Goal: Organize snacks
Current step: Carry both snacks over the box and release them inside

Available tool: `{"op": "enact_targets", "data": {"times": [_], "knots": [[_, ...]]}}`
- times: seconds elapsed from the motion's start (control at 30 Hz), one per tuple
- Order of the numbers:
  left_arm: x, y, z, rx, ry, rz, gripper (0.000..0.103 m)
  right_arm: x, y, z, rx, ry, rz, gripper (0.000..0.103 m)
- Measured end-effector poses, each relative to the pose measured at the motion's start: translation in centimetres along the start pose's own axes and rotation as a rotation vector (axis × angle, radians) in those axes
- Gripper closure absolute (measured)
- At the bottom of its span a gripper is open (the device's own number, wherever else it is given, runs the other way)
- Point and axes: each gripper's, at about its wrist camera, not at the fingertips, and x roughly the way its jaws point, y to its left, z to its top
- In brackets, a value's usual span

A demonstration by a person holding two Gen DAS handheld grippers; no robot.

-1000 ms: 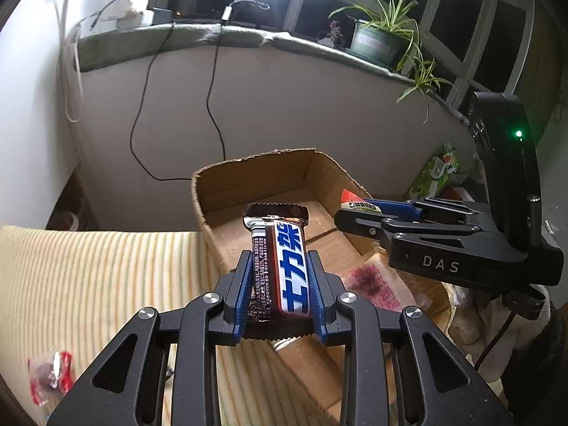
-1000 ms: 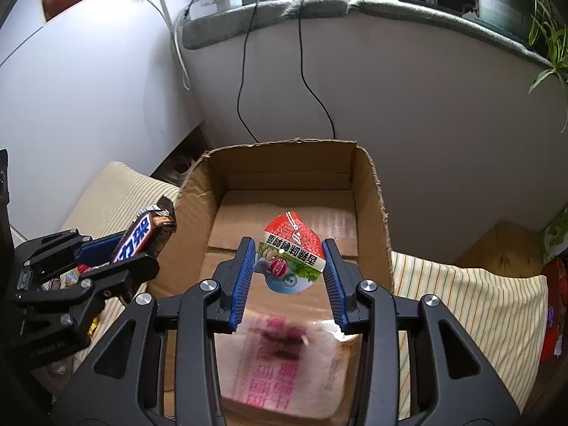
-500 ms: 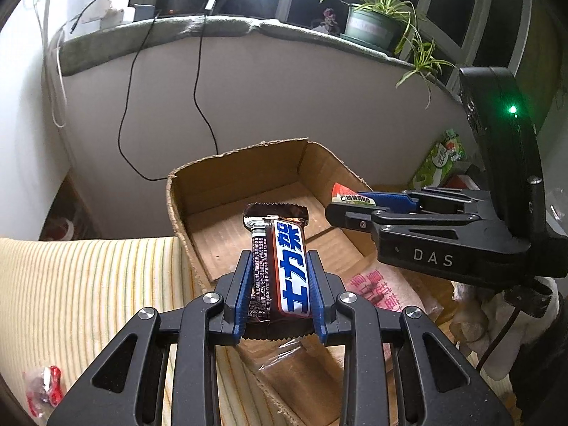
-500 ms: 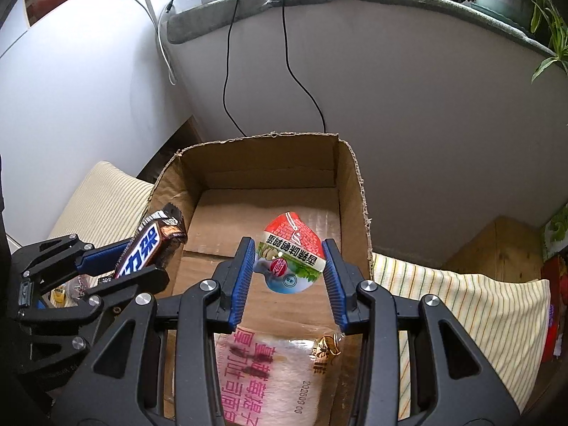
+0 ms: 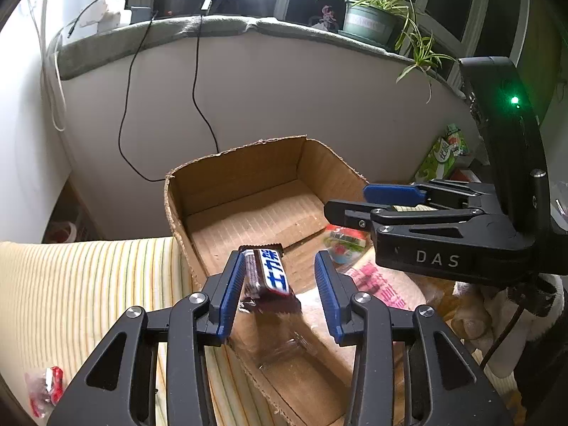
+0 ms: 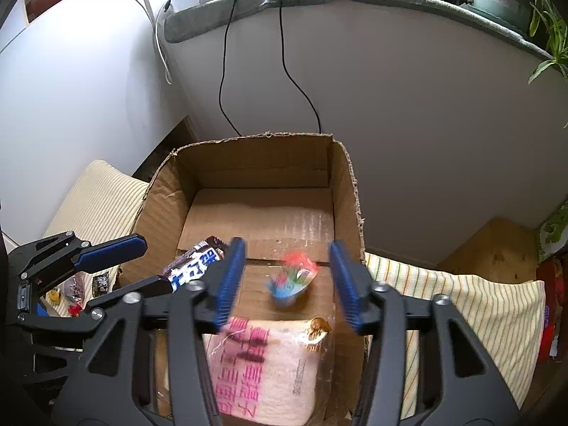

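brown chocolate bar with blue-and-white lettering (image 5: 267, 276) is slipping free over the open brown cardboard box (image 5: 227, 174) as the left gripper (image 5: 280, 296) jaws open. small red-and-blue snack packet (image 6: 291, 279) drops, blurred, between the right gripper (image 6: 287, 284) jaws, opening too. pink-printed bread bag (image 6: 262, 365) already lies at the box's near edge. loose wrapped sweets (image 5: 46, 390) on the striped cushion remain.
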Motion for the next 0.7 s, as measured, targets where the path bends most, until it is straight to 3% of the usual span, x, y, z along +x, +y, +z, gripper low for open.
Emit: {"op": "enact_targets", "data": {"times": [0.33,0.7], "knots": [[-2.1,0.0,-0.4,0.002,-0.030,0.002,0.064,-1.8,0.4,-0.4,0.004,-0.026,-0.008,0.044],[-7.4,0.1,-1.8,-0.001,-0.104,0.010,0.064,-5.7,3.3,-1.3,-0.022,-0.074,-0.010,0.044]]}}
